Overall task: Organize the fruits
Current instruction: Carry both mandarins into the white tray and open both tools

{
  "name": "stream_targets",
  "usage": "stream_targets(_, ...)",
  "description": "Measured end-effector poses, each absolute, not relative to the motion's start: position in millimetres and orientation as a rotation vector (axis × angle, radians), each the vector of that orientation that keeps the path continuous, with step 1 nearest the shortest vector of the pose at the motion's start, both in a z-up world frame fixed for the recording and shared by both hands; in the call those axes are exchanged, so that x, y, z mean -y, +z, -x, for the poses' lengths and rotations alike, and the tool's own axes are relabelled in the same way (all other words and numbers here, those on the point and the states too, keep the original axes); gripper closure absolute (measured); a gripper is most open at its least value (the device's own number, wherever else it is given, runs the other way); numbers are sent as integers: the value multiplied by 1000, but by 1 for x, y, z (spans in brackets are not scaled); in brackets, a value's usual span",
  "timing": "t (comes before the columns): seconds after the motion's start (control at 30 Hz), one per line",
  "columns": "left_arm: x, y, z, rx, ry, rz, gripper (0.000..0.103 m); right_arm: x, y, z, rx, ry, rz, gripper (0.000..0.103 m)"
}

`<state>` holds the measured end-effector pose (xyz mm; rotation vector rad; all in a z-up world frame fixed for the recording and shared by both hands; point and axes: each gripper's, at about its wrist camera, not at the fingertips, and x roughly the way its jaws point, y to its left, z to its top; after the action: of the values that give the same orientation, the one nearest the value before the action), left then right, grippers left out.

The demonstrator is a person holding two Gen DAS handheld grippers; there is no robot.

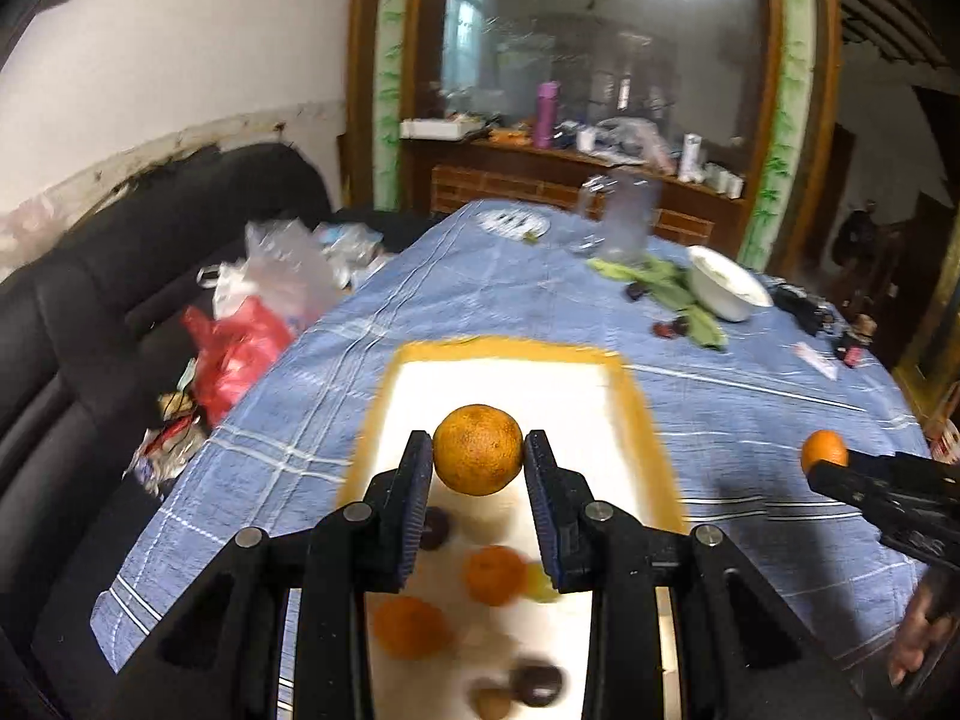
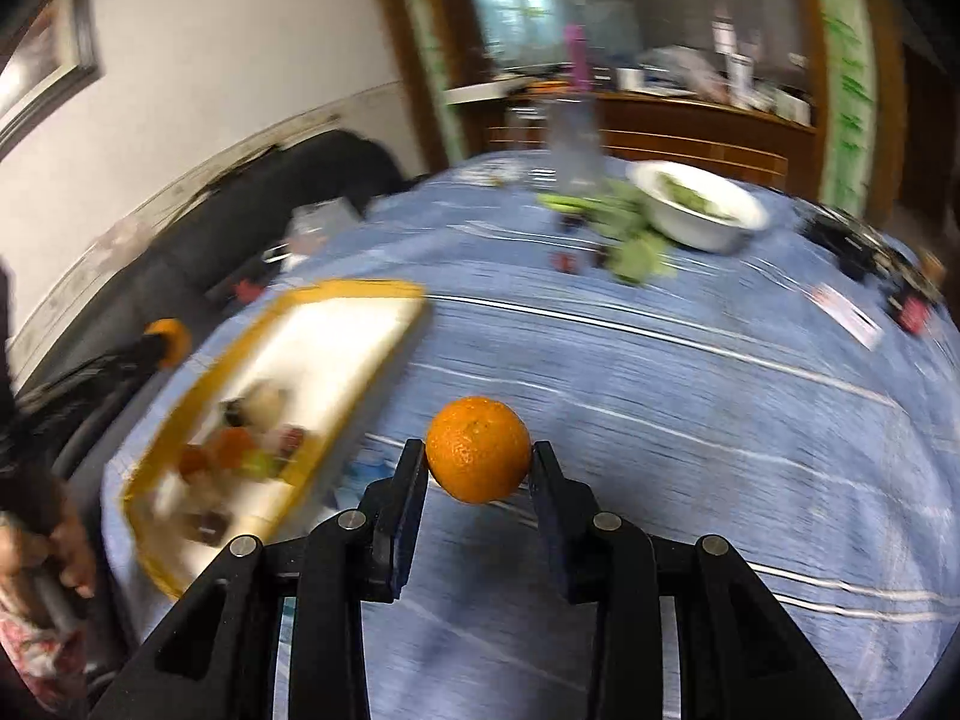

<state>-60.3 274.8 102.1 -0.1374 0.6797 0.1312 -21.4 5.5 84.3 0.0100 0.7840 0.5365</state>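
Note:
My left gripper (image 1: pixel 478 450) is shut on a dull orange (image 1: pixel 478 449) and holds it above the white tray with a yellow rim (image 1: pixel 510 348). On the tray lie two more oranges (image 1: pixel 493 575), a small yellow-green fruit (image 1: pixel 540 585) and dark round fruits (image 1: pixel 539 684). My right gripper (image 2: pixel 478 450) is shut on a bright orange (image 2: pixel 478 449) above the blue tablecloth, right of the tray (image 2: pixel 360 294). The right gripper with its orange also shows in the left wrist view (image 1: pixel 825 450). The left gripper's orange shows at the left edge of the right wrist view (image 2: pixel 171 341).
A white bowl (image 1: pixel 729 285) with green leaves (image 1: pixel 666 282) beside it stands at the far right of the table. A clear jar (image 1: pixel 624 222) stands at the back. Small dark fruits (image 1: pixel 666 329) lie near the leaves. A black sofa with plastic bags (image 1: pixel 252 324) runs along the left.

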Motion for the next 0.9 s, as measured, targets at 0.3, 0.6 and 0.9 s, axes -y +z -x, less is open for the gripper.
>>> stream_targets(0.3, -311, 68, 37, -805, 117, 276, 73, -132, 73, 19, -864, 659, 134, 65)
stream_targets(0.6, -315, 50, 6, -888, 147, 277, 73, -162, 40, -5, -936, 597, 180, 64)
stream_targets(0.9, -317, 57, 17, -845, 147, 310, 39, -159, 47, -8, -908, 599, 137, 38)
